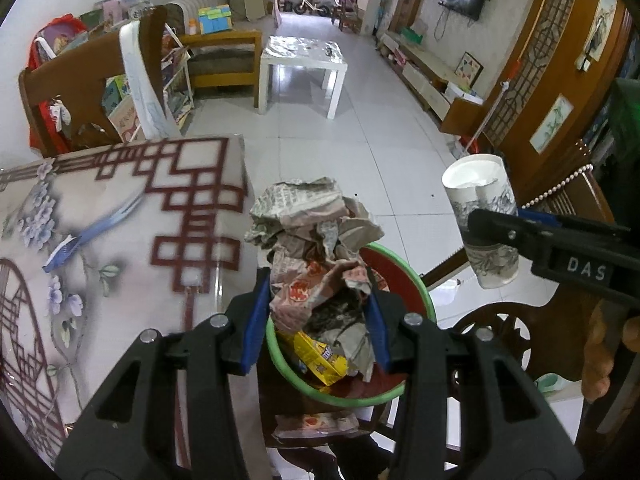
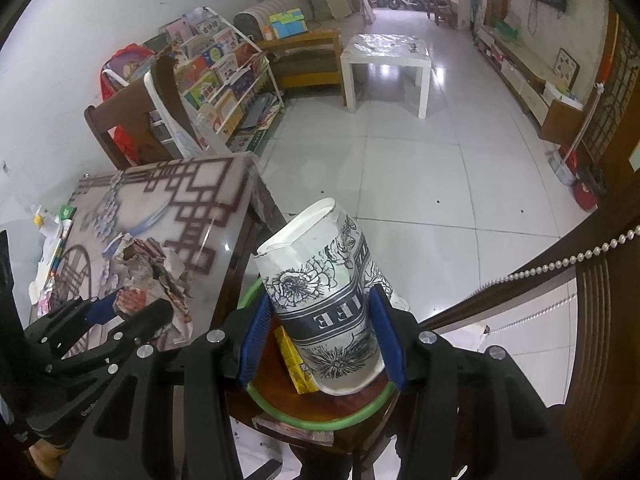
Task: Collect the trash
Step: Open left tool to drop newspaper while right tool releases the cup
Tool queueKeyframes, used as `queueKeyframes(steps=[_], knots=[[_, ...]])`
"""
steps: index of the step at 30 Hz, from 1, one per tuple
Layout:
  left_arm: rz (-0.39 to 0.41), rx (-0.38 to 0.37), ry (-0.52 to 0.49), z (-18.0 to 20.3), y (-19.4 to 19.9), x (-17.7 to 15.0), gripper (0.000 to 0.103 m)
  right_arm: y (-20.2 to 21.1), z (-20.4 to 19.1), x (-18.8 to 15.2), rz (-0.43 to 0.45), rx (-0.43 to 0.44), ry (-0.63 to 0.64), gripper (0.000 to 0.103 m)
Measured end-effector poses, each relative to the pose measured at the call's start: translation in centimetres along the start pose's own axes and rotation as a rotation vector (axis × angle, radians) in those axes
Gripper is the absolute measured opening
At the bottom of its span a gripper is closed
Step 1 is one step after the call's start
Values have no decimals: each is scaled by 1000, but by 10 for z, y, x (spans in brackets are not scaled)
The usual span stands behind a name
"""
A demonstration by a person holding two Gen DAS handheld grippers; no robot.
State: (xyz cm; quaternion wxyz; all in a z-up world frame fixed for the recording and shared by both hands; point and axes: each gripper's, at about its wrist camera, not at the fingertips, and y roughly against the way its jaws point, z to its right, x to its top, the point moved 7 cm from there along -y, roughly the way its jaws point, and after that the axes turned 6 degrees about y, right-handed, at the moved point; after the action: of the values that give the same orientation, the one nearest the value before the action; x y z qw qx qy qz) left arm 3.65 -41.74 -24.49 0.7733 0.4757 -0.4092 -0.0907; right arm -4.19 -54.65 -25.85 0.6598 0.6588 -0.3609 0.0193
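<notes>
My left gripper [image 1: 318,312] is shut on a wad of crumpled printed paper [image 1: 316,236] and holds it over a red bin with a green rim [image 1: 430,304]. A yellow box [image 1: 320,356] lies inside the bin. My right gripper [image 2: 322,332] is shut on a crushed white paper cup with black flower print [image 2: 324,292], held above the same bin's green rim [image 2: 340,422], where the yellow box [image 2: 294,356] shows again. The cup [image 1: 486,216] and right gripper also appear at the right of the left wrist view. The left gripper with its paper [image 2: 152,268] shows at the left of the right wrist view.
A table with a red lattice and flower print [image 1: 120,240] stands to the left, with a blue toothbrush [image 1: 86,236] on it and scraps at its far corner [image 2: 50,240]. A wooden chair [image 1: 500,332] holds the bin. A wooden post with a bead string [image 2: 580,258] is at right.
</notes>
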Motion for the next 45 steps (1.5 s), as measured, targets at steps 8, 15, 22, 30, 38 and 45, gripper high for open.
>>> queueKeyframes(steps=[8, 15, 22, 30, 38, 45], knots=[[-25, -12, -21, 7, -14, 1, 53, -10, 6, -2, -29, -2, -19, 48], [-11, -22, -22, 11, -12, 5, 70, -17, 8, -3, -50, -3, -21, 48], [25, -5, 19, -3, 4, 10, 70, -29, 1, -7, -85, 0, 2, 48], [130, 11, 80, -21, 52, 23, 70, -43, -6, -16, -121, -14, 43, 49], [216, 38, 121, -42, 94, 24, 73, -57, -14, -25, -151, -47, 87, 61], [254, 63, 159, -65, 121, 11, 73, -51, -31, -20, -127, -68, 131, 62]])
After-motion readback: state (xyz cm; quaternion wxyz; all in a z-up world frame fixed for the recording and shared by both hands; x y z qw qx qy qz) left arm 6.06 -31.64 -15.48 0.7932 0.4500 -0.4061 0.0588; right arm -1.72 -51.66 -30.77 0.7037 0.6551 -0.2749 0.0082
